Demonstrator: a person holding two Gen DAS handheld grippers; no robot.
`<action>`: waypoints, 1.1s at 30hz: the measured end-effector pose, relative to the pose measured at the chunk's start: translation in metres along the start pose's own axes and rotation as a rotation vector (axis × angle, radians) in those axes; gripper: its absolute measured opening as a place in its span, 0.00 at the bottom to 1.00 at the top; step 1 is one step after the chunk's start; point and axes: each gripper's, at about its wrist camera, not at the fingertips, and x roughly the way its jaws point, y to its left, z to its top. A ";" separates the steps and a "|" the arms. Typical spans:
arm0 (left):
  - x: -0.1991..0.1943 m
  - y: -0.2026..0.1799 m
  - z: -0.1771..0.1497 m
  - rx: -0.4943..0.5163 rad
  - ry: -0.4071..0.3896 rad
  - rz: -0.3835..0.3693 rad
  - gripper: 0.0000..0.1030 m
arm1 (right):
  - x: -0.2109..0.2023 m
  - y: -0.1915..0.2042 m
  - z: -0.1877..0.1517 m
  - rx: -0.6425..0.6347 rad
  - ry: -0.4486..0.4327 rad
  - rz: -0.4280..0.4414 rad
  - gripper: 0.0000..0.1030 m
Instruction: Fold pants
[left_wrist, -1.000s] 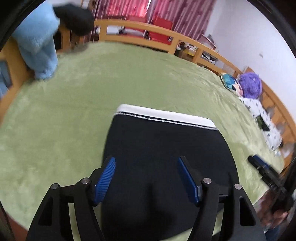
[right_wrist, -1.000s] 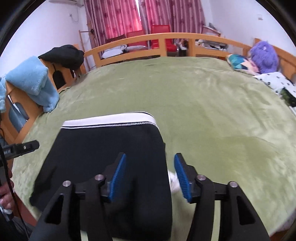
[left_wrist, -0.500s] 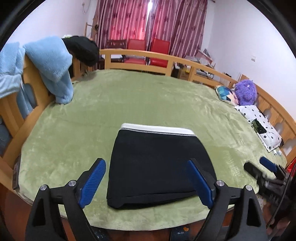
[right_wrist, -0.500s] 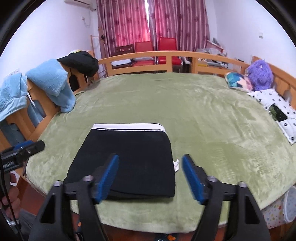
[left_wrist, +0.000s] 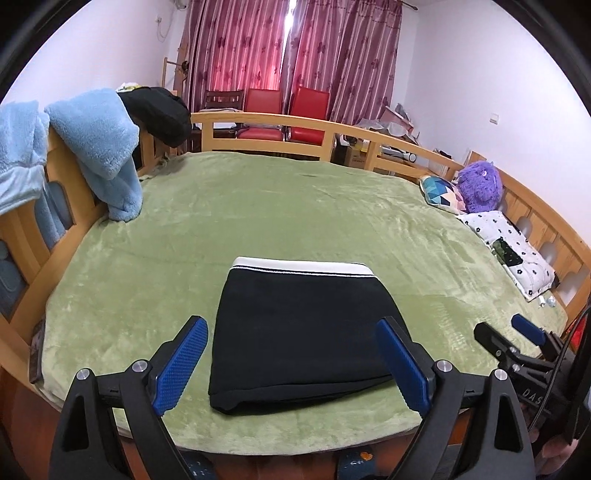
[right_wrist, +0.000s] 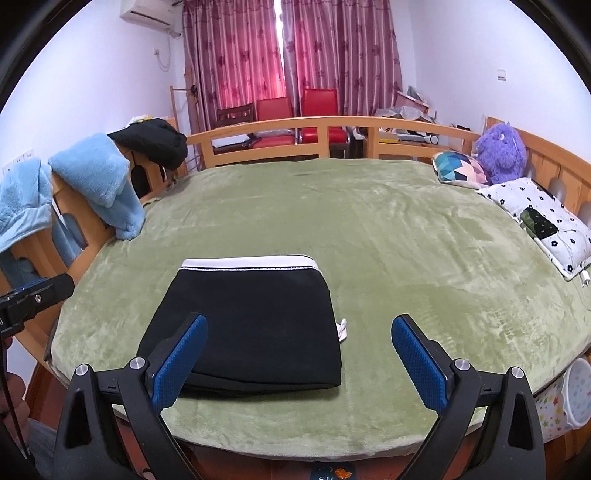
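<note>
Pants: black, white waistband at far edge, folded into flat rectangle, lying on green bed cover near bed's front edge.
Left hand-held gripper: jaws just been opening, now spread wide, nothing btwn pads, held above and clear of pants.
Right hand-held gripper: same, jaws just been opening, wide apart, empty, clear of fabric.
Blue fleece blanket: draped over wooden rail, far left.
Purple plush toy: far right, beside pillows.

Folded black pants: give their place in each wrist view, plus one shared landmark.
Left wrist: folded black pants lie bottom centre, between the open jaws.
Right wrist: left of centre, behind the left jaw.
Shared landmark: purple plush toy at right.
</note>
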 end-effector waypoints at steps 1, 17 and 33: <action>0.000 -0.002 0.000 0.000 0.001 0.003 0.90 | 0.000 0.000 0.000 0.003 -0.001 -0.003 0.96; -0.002 -0.007 -0.003 -0.001 0.005 0.006 0.90 | 0.000 -0.006 0.003 0.027 -0.005 0.001 0.96; -0.007 -0.015 -0.008 0.009 0.004 -0.001 0.90 | 0.001 -0.008 0.001 0.044 0.001 0.002 0.96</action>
